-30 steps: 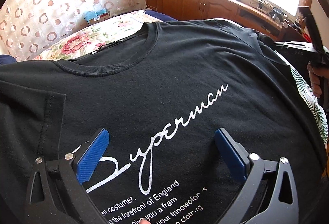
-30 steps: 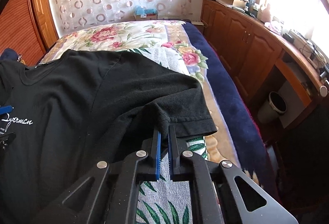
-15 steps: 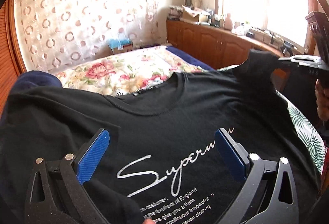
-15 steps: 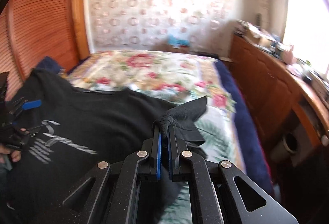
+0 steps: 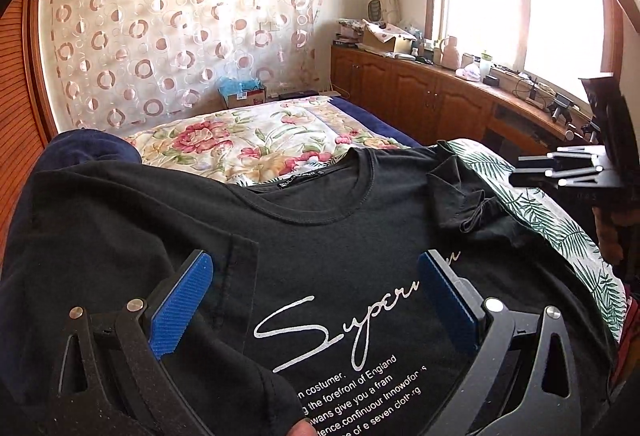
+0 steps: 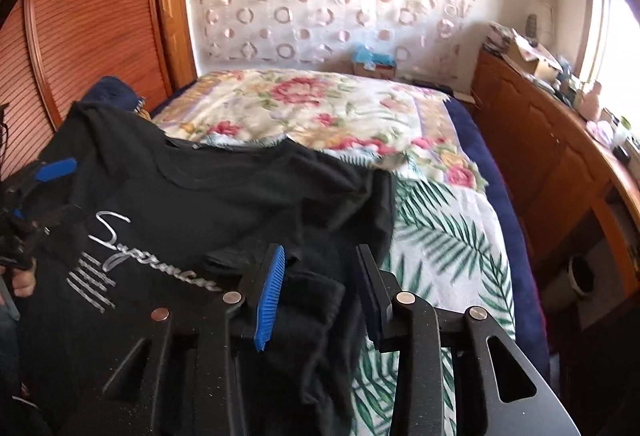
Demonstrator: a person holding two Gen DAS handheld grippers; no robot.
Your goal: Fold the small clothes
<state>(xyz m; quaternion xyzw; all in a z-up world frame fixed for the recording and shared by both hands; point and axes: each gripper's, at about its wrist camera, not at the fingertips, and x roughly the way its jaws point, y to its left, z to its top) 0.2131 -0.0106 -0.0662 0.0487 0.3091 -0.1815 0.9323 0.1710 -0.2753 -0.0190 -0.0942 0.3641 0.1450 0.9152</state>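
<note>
Black T-shirt [image 5: 320, 236] lies print-up on the floral bedspread [image 5: 224, 143], collar toward the far end of the bed. Both sleeves are turned inward onto the chest, which looks like the sleeve-in step of a fold, so the body ends up a plain rectangle.

Left gripper [image 5: 316, 300]: jaws wide apart, hovering over the "Superman" print [image 5: 352, 320], nothing between the pads. The left sleeve [image 5: 132, 248] lies folded under and beside it, looks released.

Right gripper [image 6: 320, 284]: jaws opening. The bunched right sleeve [image 6: 312, 308] sits loose in the gap and the pads don't look to be pressing on it, so I read this as the let-go after laying it over the shirt's right edge.

Right sleeve is crumpled, not flat [image 5: 460, 195]; probably needs smoothing before the next fold or the lump carries through.
</note>
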